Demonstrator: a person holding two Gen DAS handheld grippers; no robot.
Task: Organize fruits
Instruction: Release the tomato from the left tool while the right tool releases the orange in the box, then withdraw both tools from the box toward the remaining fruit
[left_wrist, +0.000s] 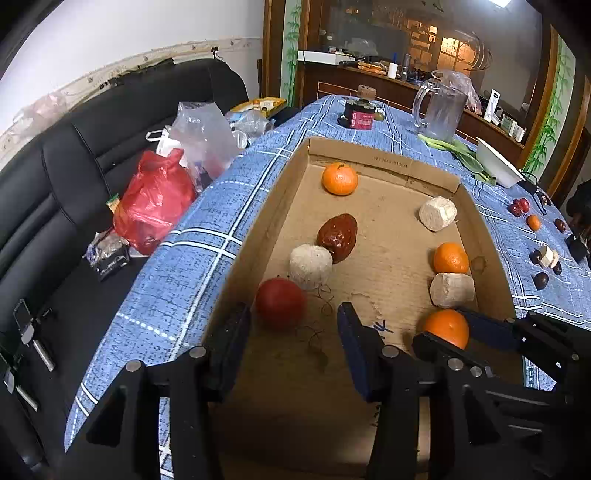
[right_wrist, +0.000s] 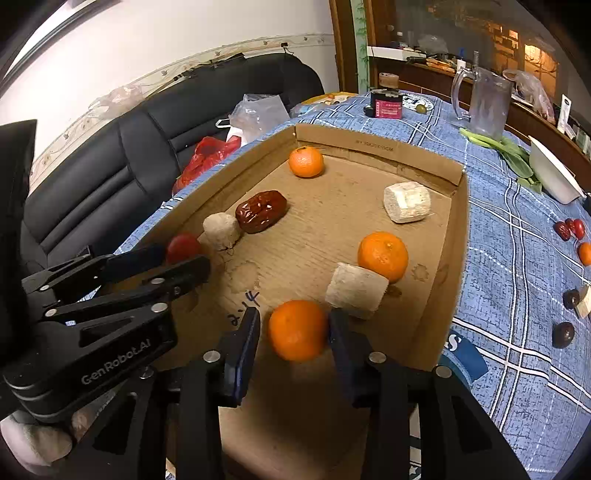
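Note:
A shallow cardboard box (left_wrist: 380, 162) (right_wrist: 369, 146) holds oranges, white chunks, a big red date (left_wrist: 338, 232) (right_wrist: 261, 211) and a red fruit (left_wrist: 280, 302) (right_wrist: 183, 246). My left gripper (left_wrist: 293, 325) is open, with the red fruit between its fingers; it shows in the right wrist view (right_wrist: 173, 258). My right gripper (right_wrist: 293, 328) has its jaws around the near orange (right_wrist: 297, 329) (left_wrist: 446, 328), just above the box floor; whether they press it is unclear. A white chunk (right_wrist: 356, 291) (left_wrist: 451, 290) lies just behind.
Loose dates, a small orange and white pieces (left_wrist: 546, 254) (right_wrist: 570, 299) lie on the blue checked cloth right of the box. A clear jug (left_wrist: 439, 110), white bowl (left_wrist: 496, 164) and greens stand behind. A black sofa with bags (left_wrist: 155, 199) is left.

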